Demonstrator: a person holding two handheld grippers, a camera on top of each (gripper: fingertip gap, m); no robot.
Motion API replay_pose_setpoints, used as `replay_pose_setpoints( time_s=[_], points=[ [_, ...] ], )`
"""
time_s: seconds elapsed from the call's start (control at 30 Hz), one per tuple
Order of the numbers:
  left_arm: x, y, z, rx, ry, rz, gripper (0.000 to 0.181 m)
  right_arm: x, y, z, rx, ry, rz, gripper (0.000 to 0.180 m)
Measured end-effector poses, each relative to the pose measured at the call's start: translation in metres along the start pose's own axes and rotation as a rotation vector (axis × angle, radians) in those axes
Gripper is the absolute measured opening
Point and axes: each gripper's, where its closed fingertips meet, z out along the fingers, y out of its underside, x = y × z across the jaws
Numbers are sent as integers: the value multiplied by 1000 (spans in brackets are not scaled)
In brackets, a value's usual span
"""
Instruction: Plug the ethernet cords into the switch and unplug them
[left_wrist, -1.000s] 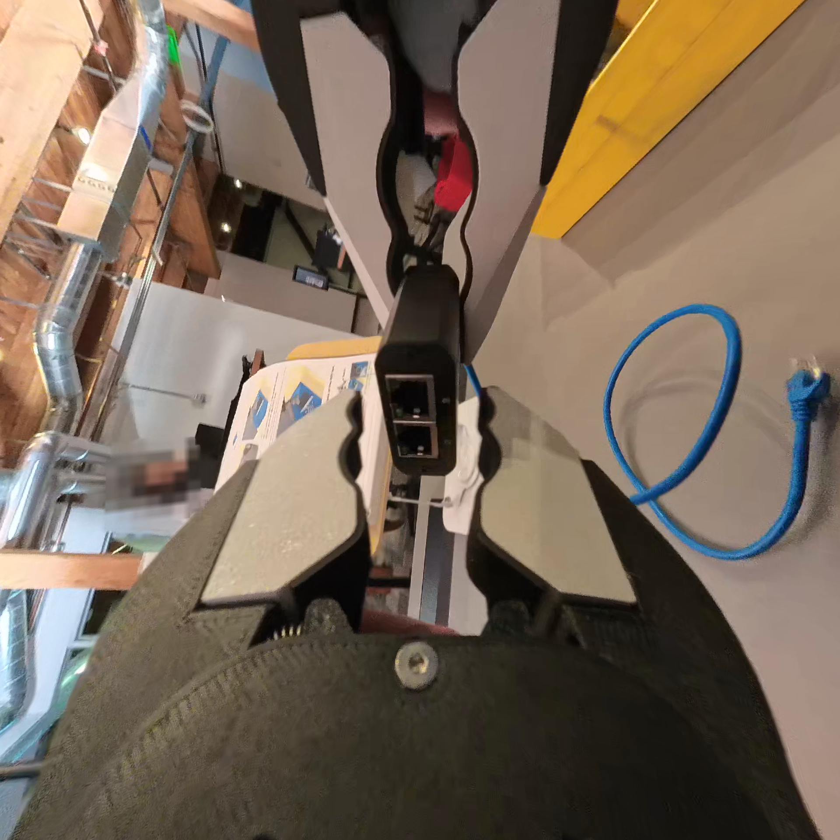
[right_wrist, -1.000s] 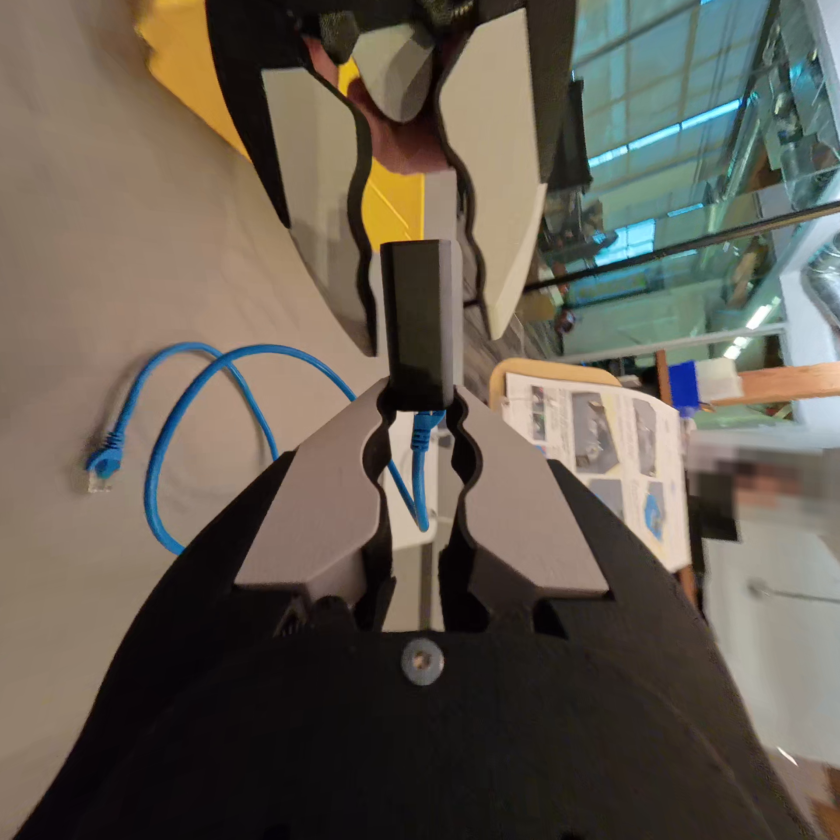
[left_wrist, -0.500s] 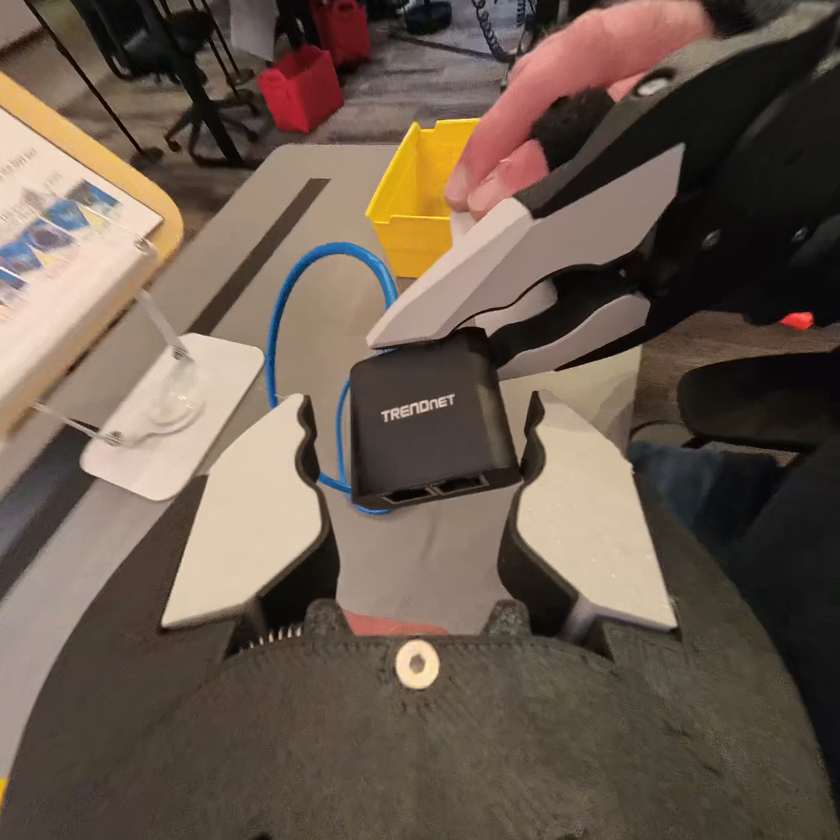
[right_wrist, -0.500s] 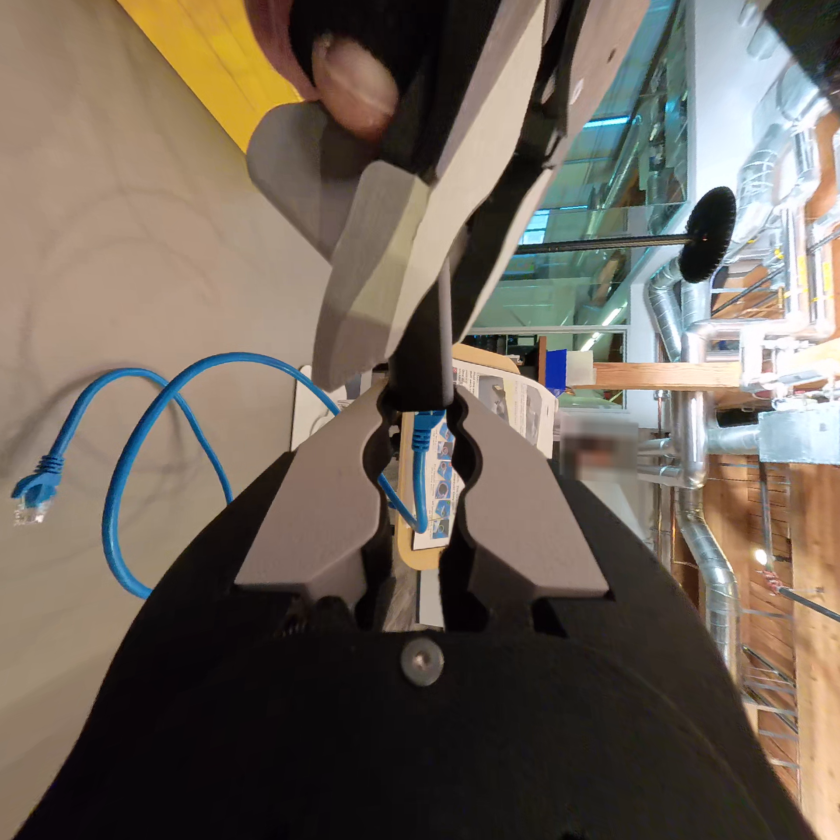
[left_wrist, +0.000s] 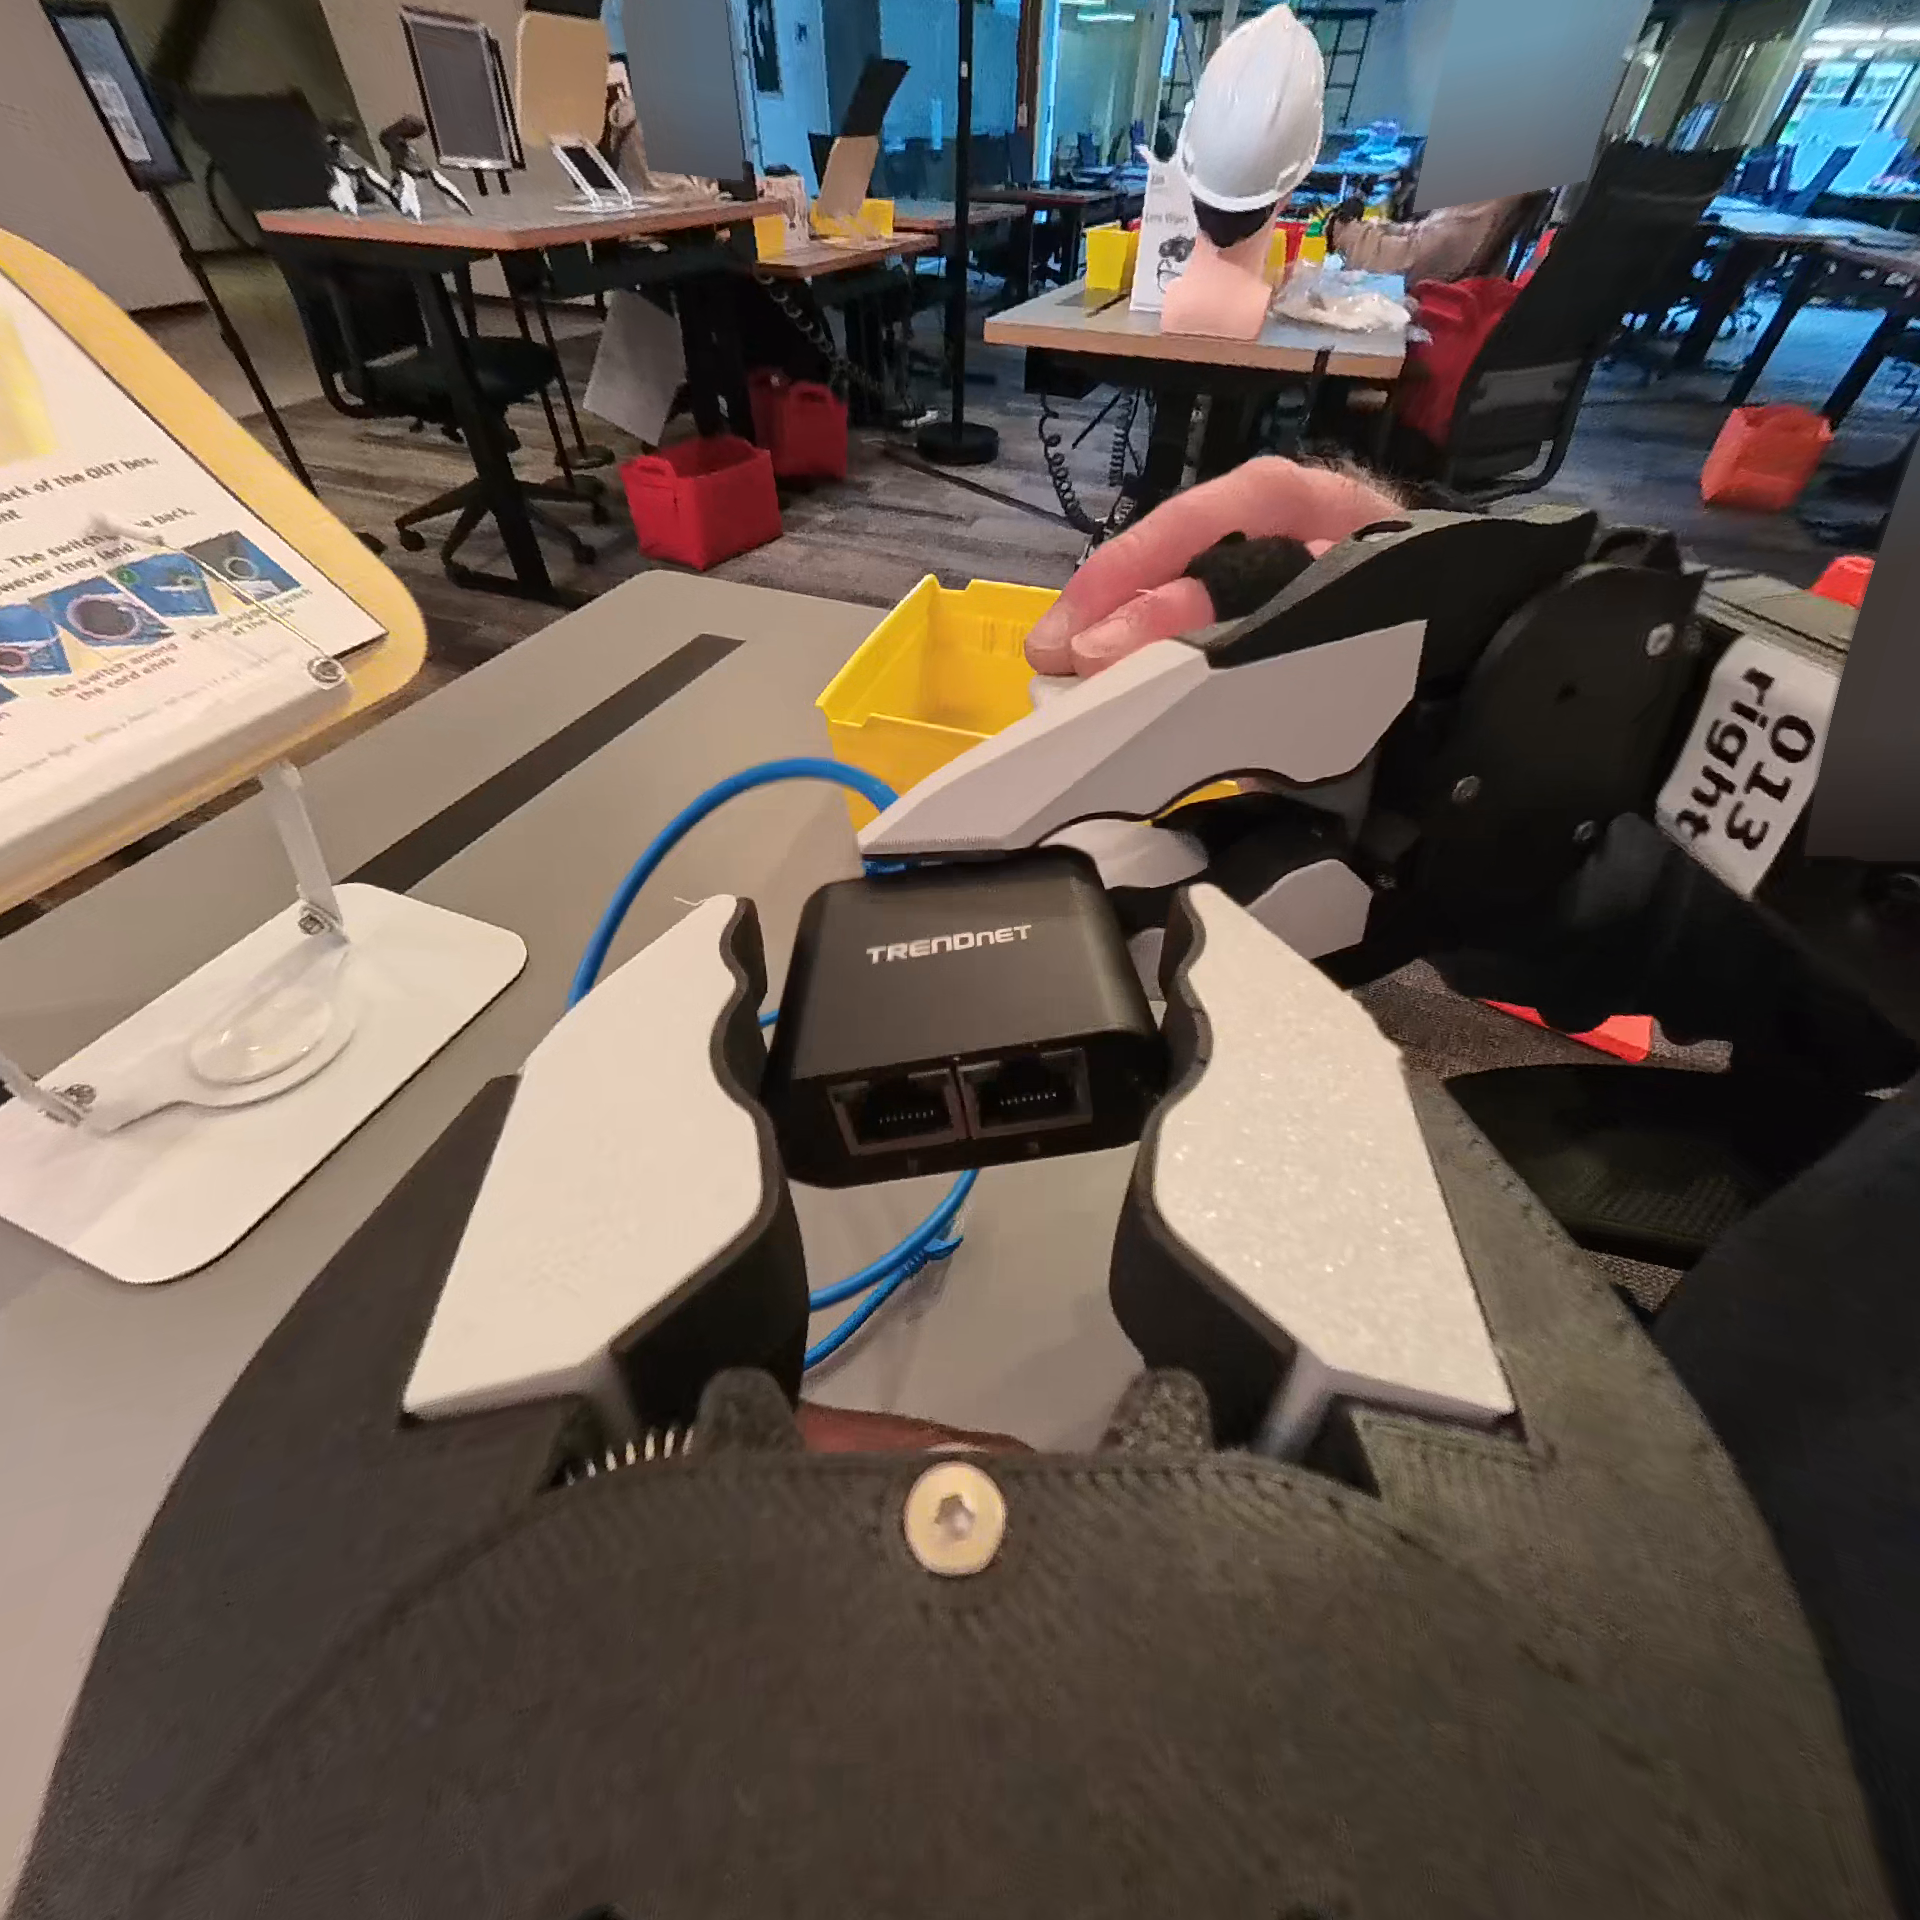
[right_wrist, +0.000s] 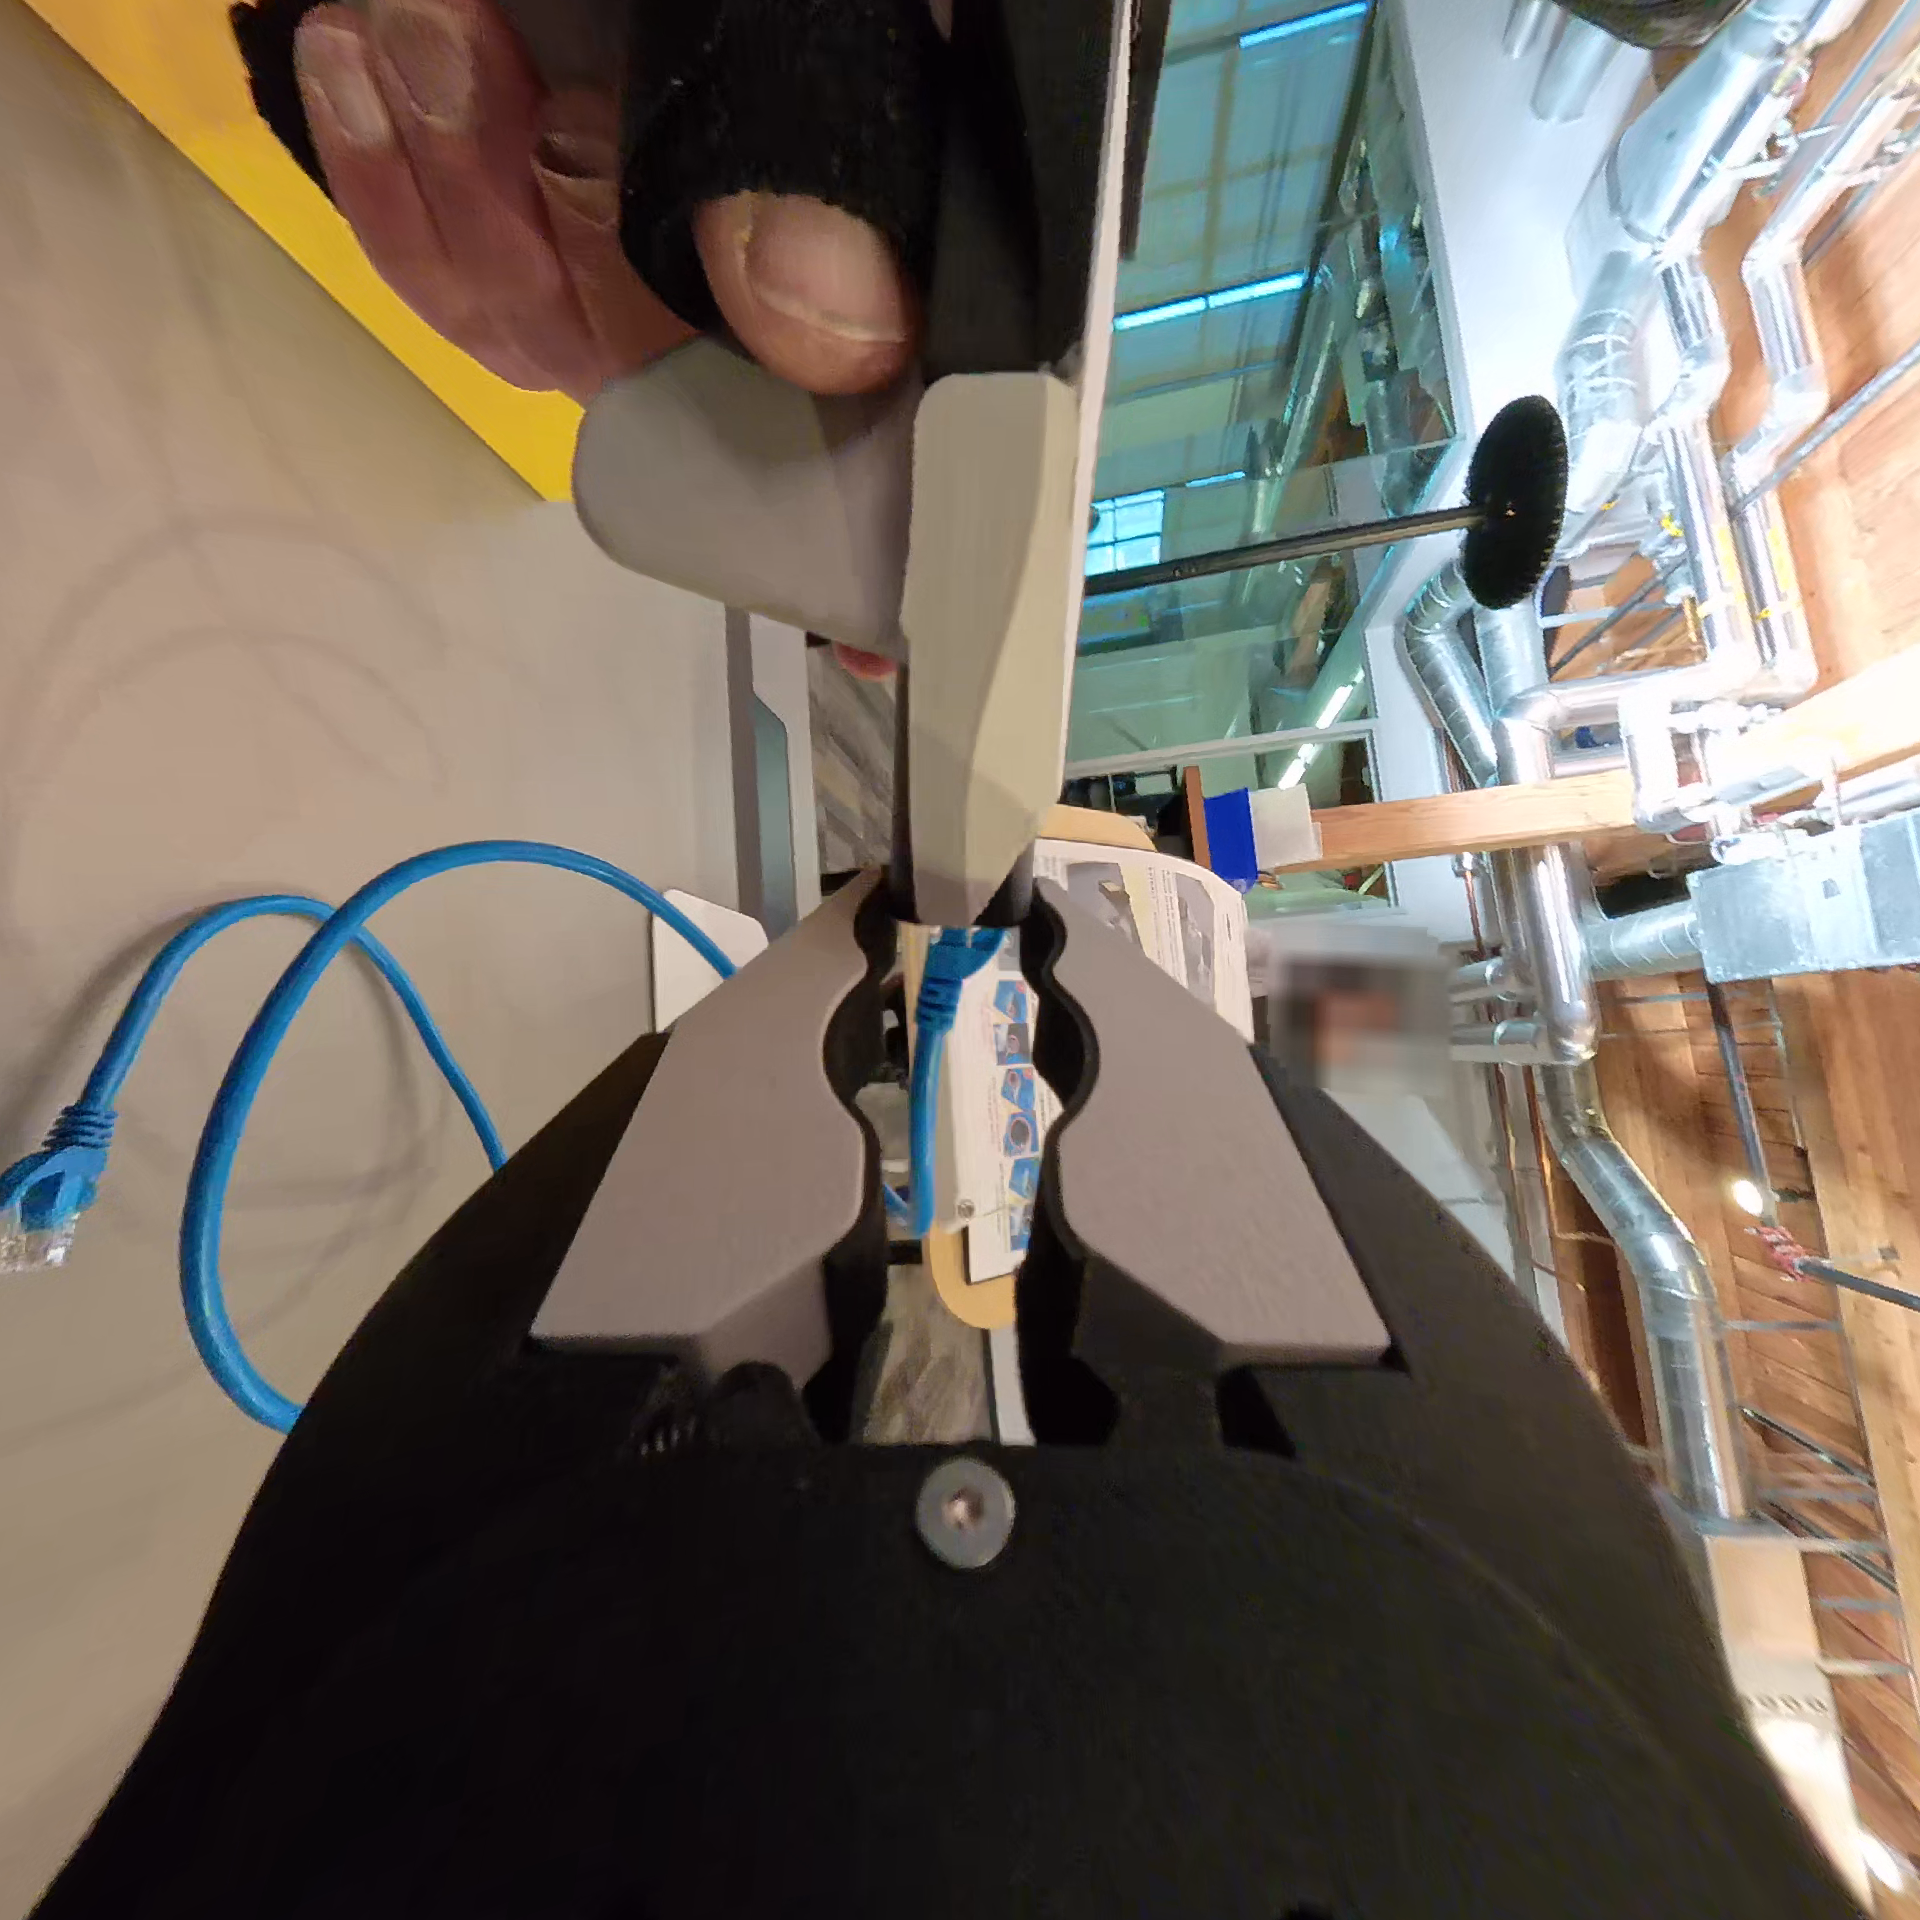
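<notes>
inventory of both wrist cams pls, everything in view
switch: 1, black, held above the table between both grippers; its two front ports are empty
ethernet cord: 1, blue, one end in the switch's back, looped on the table, other plug lying free
bin: 1, yellow, on the table behind the switch
sign stand: 1, yellow-edged board on a white base, table left
table: 1, grey
hard hat: 1, white, on a head form on a far desk
floor bins: several, red, background
left gripper: fingers against the switch's two sides
right gripper: shut on the switch's back end
hands: 2, one on each gripper
</notes>
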Motion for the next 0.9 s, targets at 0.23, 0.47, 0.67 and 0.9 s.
replay_pose_setpoints(
  time_s=[0.23,0.47,0.67,0.9],
  points=[
    [3,4,-2,21,40,-17,73,-6,2,-6,70,-59,142,22],
    [8,-1,-1,55,73,-24,72,-19,-3,-1,86,-93,165,12],
    [8,7,0,-2,81,-56,73,-14,1,-3,39,-64,84,10],
    [3,13,-1,-63,26,-76,73,-10,5,-5,-7,-32,-7,11]
  ],
)
